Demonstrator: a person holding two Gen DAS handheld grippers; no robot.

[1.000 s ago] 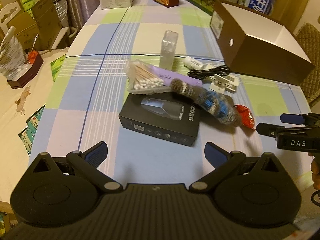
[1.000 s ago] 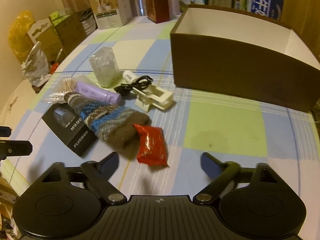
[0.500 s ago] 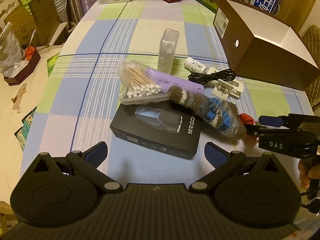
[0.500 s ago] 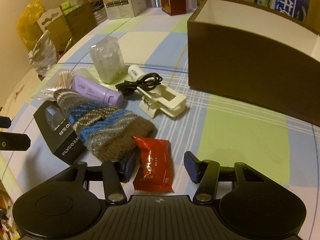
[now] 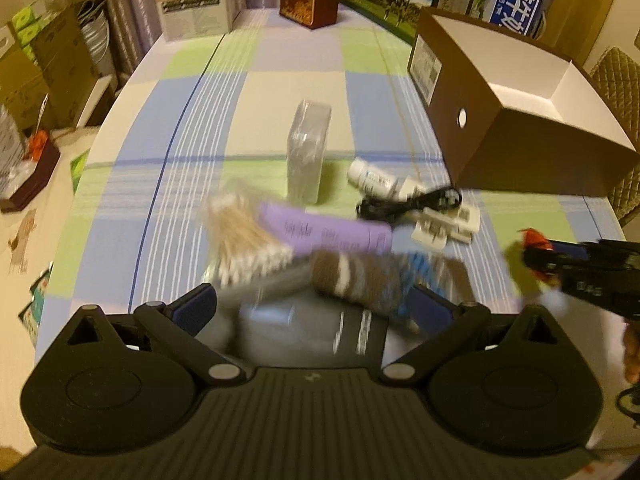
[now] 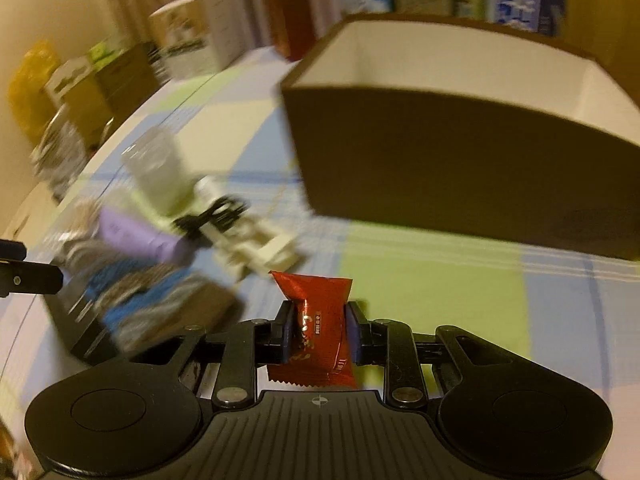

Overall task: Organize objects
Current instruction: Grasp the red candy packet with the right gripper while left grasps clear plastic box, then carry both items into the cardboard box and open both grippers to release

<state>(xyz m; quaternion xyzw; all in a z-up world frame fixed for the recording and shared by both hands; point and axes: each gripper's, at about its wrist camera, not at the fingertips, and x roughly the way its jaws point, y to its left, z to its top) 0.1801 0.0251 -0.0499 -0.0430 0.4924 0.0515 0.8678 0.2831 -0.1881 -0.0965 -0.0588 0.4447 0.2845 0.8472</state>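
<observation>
While the right gripper (image 6: pixel 318 334) is clamped on the red packet (image 6: pixel 316 320), the packet hangs clear of the table (image 6: pixel 432 292), its crimped top edge standing up at 12 o'clock between the pads. It looks light and crinkly, a foil wrapper that will slide or crumple rather than resist; the hold across its middle seems sound, and a harder squeeze would likely crush whatever is inside. The brown box (image 6: pixel 440 168) sits at 1 o'clock from this gripper, open at the top and pale inside, with nothing seen in the part that shows. Its near wall is tall, so the packet probably has to go over the rim, not straight ahead. Bare cloth lies between gripper and box, which gives free room on that side.

At 9 to 10 o'clock the clutter is dense: knit sock (image 5: pixel 352 280), purple tube (image 5: pixel 326 232), cotton swabs (image 5: pixel 244 240), black box (image 5: pixel 320 332), cable (image 5: pixel 412 202) and white clip (image 5: pixel 444 226). The left gripper (image 5: pixel 312 306) is spread wide and holds nothing, hovering over the black box.
</observation>
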